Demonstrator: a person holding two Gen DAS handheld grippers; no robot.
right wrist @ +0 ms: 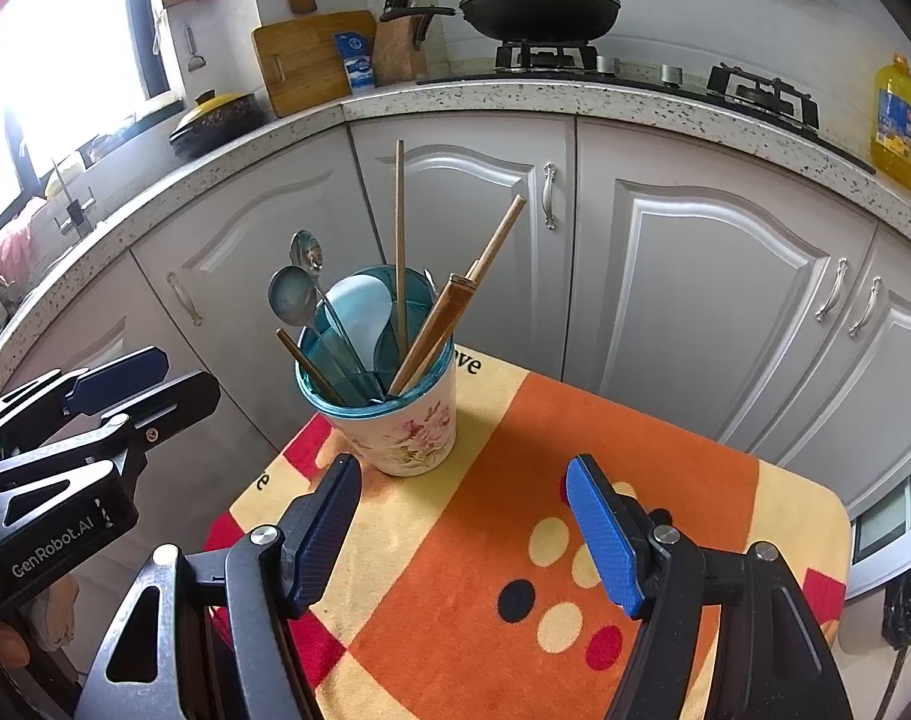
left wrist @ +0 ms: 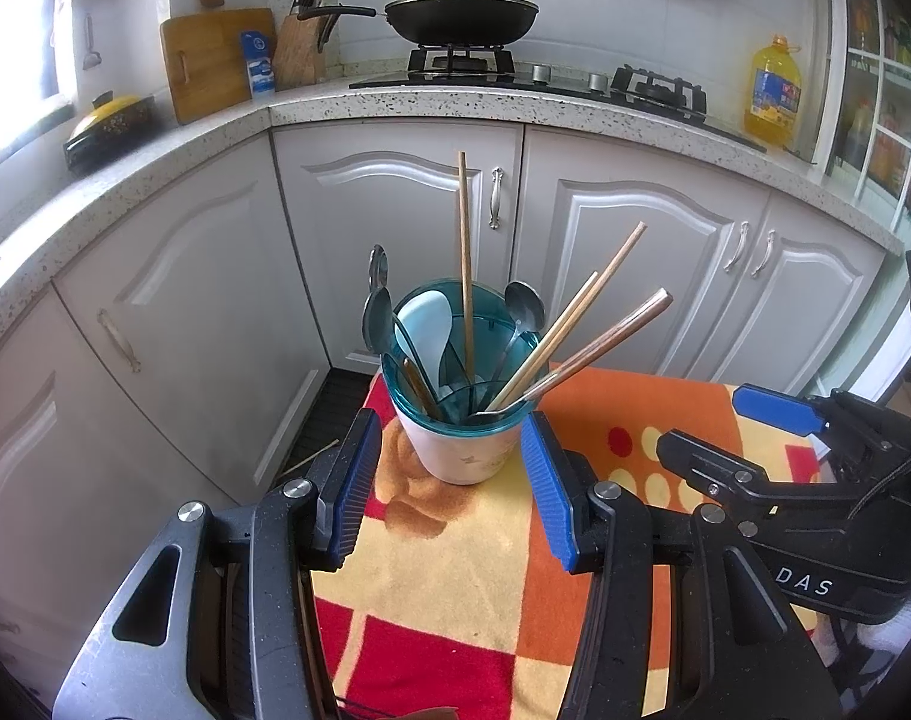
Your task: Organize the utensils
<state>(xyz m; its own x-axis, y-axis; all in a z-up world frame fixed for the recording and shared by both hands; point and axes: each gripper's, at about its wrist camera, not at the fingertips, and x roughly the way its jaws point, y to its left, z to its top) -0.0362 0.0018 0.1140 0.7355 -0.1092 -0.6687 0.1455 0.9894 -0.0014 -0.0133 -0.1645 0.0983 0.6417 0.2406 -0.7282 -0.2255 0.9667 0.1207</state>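
A floral cup with a teal insert [left wrist: 461, 420] [right wrist: 389, 414] stands on a small table under an orange, red and yellow cloth [left wrist: 455, 570] [right wrist: 515, 540]. It holds wooden chopsticks [left wrist: 466, 276] [right wrist: 400, 240], metal spoons [left wrist: 376, 315] [right wrist: 290, 297] and a pale blue spatula [left wrist: 422, 330] [right wrist: 356, 315]. My left gripper [left wrist: 452, 468] is open, its jaws on either side of the cup's base and just short of it. My right gripper [right wrist: 464, 516] is open and empty above the cloth, to the right of the cup.
White cabinet doors [left wrist: 395, 228] [right wrist: 695, 276] stand behind the table under a speckled counter [left wrist: 455, 105] [right wrist: 515, 96]. On it are a wok [left wrist: 461, 15], a cutting board [left wrist: 206, 60], a knife block [left wrist: 299, 42] and an oil bottle [left wrist: 773, 90]. A chopstick [left wrist: 311, 457] lies on the floor.
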